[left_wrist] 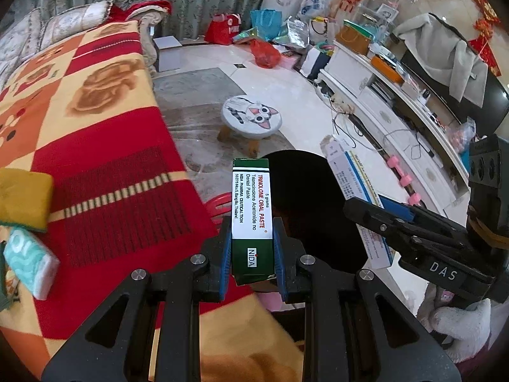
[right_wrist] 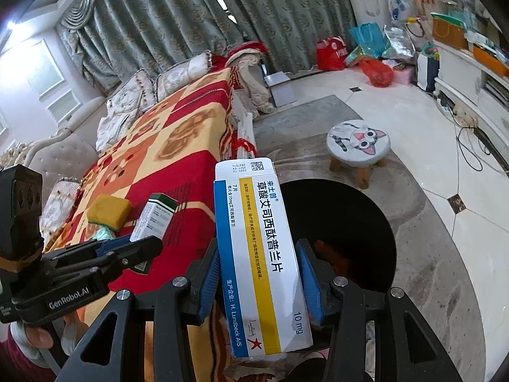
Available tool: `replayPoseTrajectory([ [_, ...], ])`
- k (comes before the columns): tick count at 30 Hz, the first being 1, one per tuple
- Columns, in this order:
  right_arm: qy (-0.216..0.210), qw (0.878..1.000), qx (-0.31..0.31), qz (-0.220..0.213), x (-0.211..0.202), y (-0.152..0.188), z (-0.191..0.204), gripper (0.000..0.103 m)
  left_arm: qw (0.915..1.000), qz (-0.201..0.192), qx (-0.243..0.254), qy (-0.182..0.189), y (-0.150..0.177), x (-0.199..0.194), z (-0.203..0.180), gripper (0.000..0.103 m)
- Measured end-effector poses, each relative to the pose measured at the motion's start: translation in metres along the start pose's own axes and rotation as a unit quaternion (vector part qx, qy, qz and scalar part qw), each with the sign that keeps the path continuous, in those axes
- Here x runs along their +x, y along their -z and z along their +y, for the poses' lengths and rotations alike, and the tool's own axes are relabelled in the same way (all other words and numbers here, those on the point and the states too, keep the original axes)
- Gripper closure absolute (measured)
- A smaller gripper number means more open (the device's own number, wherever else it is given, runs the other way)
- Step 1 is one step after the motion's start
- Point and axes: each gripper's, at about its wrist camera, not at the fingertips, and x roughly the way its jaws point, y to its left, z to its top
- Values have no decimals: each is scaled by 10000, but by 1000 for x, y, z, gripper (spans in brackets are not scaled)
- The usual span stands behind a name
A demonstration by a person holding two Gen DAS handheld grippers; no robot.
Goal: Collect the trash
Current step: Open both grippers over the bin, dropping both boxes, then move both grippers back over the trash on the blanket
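Nearest the left wrist camera, the left hand-held gripper [left_wrist: 252, 248] pinches a small green-and-white paste box [left_wrist: 253, 219] between its blue pads [left_wrist: 226, 254], the box standing upright with its green top end pointing away from the camera. Nearest the right wrist camera, the right hand-held gripper [right_wrist: 259, 273] pinches a larger white medicine box [right_wrist: 259, 254] with blue and yellow stripes, its lower part pressed between the blue pads [right_wrist: 310, 283] and its top leaning slightly left.

Each gripper shows in the other's view: the right one, with its box, at the right edge of the left view, and the left one, with the green-and-white box, at the lower left of the right view, held by a hand [right_wrist: 35, 337].

Just behind both boxes sits a round black bin [right_wrist: 359, 238] on the floor, its dark opening facing up, beside the near right edge of a sofa covered by a red, orange and yellow blanket [left_wrist: 95, 121]. On the blanket, towards its near left edge, lie a yellow sponge [left_wrist: 24, 199] and, just beside it, a teal-patterned tissue pack [left_wrist: 30, 262].

Farther off on the floor stands a small stool [left_wrist: 251, 117] with a cartoon cat on its top. Beyond it, near green curtains [right_wrist: 178, 25], several bags rest on the floor, among them a red bag [left_wrist: 265, 53].
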Motion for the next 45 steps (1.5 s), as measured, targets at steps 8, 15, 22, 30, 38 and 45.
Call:
replayPoseTrajectory([
  [8,42,9999,135,2,3,-1,-12,58,9998,108,59,135,-5,18,-16,82],
  [15,92,9995,287,35,8,-3,-23,58,9995,164,53,271,-7,28,-21,82],
  [22,139,9991,395,36,10,-5,-26,57,9984,174,-79,523,-11,31,-19,81],
  [30,163,9987,484,16,10,-6,-27,39,9982,216,-195,530,-8,27,-14,62],
  [38,86,9995,272,143,16,-2,-5,39,9996,105,-241,54,2,7,2,62],
  [45,16,9998,-31,204,21,0,26,39,9986,-50,-382,-371,18,-17,34,62],
])
